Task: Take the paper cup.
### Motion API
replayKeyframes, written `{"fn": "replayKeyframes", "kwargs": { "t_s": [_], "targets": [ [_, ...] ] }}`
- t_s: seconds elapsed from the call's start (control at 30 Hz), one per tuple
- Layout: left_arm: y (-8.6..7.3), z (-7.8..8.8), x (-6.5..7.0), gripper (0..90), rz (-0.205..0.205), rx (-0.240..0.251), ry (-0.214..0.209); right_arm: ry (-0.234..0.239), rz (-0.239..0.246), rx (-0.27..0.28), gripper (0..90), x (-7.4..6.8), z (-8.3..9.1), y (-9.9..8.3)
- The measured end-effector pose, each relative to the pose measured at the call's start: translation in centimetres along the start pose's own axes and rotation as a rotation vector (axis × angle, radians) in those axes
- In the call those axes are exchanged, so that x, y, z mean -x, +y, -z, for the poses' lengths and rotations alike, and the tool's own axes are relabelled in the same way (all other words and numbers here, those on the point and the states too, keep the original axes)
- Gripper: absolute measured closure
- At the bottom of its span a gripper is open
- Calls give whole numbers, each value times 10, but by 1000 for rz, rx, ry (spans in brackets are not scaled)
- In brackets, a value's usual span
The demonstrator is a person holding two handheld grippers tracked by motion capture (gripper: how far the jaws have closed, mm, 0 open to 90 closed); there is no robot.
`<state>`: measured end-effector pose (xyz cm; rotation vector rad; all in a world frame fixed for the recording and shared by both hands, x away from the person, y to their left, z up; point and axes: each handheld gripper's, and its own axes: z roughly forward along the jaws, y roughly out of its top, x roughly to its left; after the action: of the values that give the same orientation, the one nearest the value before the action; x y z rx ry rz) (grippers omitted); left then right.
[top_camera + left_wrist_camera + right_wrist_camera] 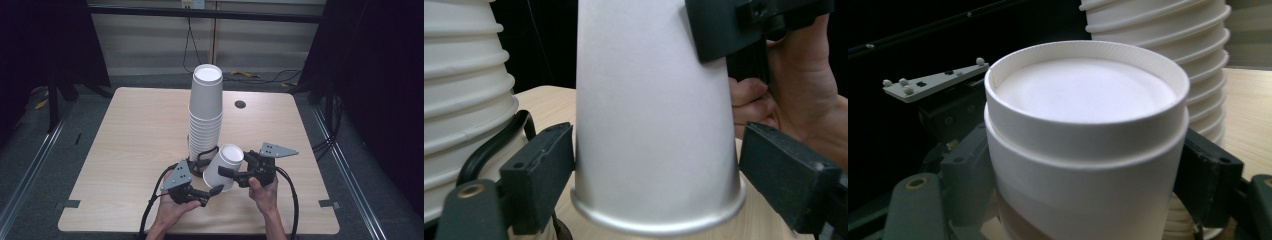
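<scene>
While the tall stack of white paper cups stands upside down near the middle of the counter, a single white cup sits just beside its base, upside down and tilted toward the stack. Left gripper comes in at that cup's rim end, right gripper at its upper part. One hand and the other hand enter from the bottom edge.

Left gripper view: the single cup is upside down, rim on the counter, between the two fingers. Left finger sits at the cup wall, right finger stands clear of it with a visible gap. So the fingers are released, not clamping. Stack is at far left, cable looped against it. Right gripper's black body presses on the cup's upper right, hand behind it.

Right gripper view: cup's recessed bottom faces the camera. Both fingers press against the cup's sides, clenched on it. Stack is right behind, ribbed rims showing. Left gripper's grey plate is at left.
</scene>
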<state>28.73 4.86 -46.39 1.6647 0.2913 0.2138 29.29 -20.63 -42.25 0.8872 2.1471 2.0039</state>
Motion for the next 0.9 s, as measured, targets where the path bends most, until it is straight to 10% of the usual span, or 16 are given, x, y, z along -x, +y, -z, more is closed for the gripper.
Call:
{"fn": "replayKeyframes", "kwargs": {
  "t_s": [0.53,0.9],
  "targets": [
    [-1,-9,-3,93,58,-8,-21,28,8,-13,213,-5,-12,-2],
    [4,-12,-2,126,28,-46,-29,37,11,-8,206,-5,-9,-3]
  ]
}}
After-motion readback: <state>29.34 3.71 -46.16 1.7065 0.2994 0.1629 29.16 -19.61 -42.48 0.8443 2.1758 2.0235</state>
